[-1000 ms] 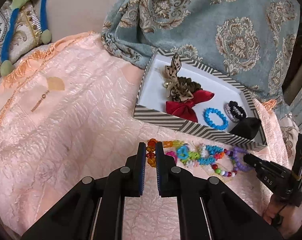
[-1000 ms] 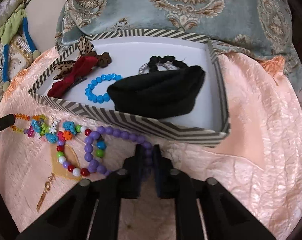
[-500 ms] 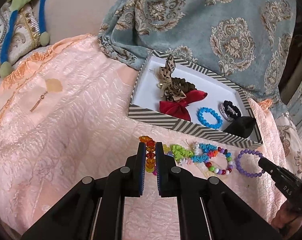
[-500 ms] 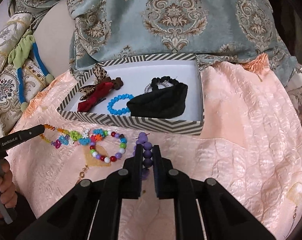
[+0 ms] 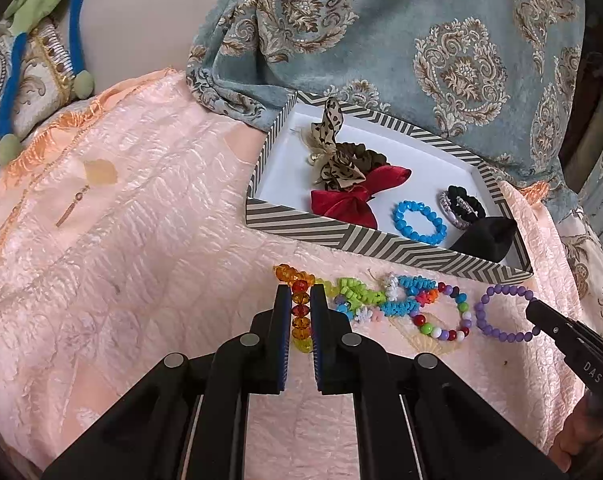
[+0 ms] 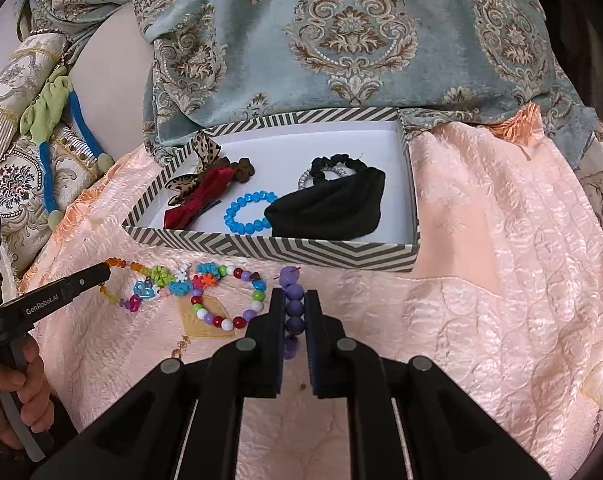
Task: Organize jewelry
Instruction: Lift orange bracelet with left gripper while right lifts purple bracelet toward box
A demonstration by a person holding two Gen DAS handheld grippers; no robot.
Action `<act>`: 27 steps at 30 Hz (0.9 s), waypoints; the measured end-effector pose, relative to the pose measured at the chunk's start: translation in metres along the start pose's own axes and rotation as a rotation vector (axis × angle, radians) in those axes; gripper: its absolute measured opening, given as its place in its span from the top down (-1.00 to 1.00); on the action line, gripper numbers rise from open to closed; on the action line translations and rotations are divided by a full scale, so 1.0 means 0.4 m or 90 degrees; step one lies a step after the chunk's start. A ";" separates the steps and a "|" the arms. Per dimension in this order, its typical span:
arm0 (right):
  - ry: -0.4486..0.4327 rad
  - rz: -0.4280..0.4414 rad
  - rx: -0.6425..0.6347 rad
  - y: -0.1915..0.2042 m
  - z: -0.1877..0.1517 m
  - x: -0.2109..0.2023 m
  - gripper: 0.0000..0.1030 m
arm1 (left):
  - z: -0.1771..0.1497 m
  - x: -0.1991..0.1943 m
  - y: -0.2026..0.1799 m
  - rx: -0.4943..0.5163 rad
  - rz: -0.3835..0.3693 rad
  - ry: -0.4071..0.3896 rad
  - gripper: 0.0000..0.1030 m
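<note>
My left gripper [image 5: 300,290] is shut on an orange and red bead bracelet [image 5: 300,310] that lies at the left end of a row of loose jewellery on the peach cloth. My right gripper [image 6: 294,294] is shut on a purple bead bracelet [image 6: 294,304], seen edge-on between its pads. In the left wrist view that purple bracelet [image 5: 501,314] shows as a ring at the right gripper's [image 5: 537,310] tip. A striped box [image 6: 281,251] just beyond holds a blue bracelet [image 6: 247,212], bows, a scrunchie and a black fabric piece [image 6: 329,210].
Between the two grippers lie a green and blue flower bracelet [image 5: 365,294] and a multicolour bead bracelet [image 5: 445,314]. A patterned blue-grey blanket [image 6: 341,40] rises behind the box. Cushions and a blue-green cord [image 5: 9,64] sit at far left. A hand [image 6: 5,392] holds the left gripper.
My right gripper has drawn back and up from the box with the purple bracelet, pulling it clear of the multicolour one. The left gripper stays shut on the orange beads.
</note>
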State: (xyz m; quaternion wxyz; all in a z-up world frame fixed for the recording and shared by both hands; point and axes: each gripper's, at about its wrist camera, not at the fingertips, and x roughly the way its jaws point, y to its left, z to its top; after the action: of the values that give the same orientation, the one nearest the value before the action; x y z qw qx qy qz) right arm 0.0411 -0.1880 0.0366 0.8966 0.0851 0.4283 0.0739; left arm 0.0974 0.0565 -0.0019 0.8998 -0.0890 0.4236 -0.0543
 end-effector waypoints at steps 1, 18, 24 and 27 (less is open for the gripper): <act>0.000 -0.001 -0.002 0.002 -0.001 0.000 0.83 | 0.000 0.000 0.000 0.000 0.001 0.000 1.00; 0.001 -0.014 -0.019 0.012 -0.003 0.000 0.83 | -0.002 0.002 0.000 0.003 0.003 0.000 1.00; 0.001 -0.015 -0.019 0.012 -0.003 0.000 0.82 | -0.002 0.002 0.000 0.003 0.003 0.000 1.00; 0.000 -0.015 -0.020 0.013 -0.005 0.000 0.82 | -0.002 0.002 0.000 0.004 0.003 -0.001 1.00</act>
State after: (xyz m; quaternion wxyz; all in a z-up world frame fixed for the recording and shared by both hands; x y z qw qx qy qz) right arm 0.0394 -0.1825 0.0365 0.8985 0.0659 0.4284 0.0700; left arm 0.0971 0.0562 -0.0029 0.9004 -0.0856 0.4232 -0.0534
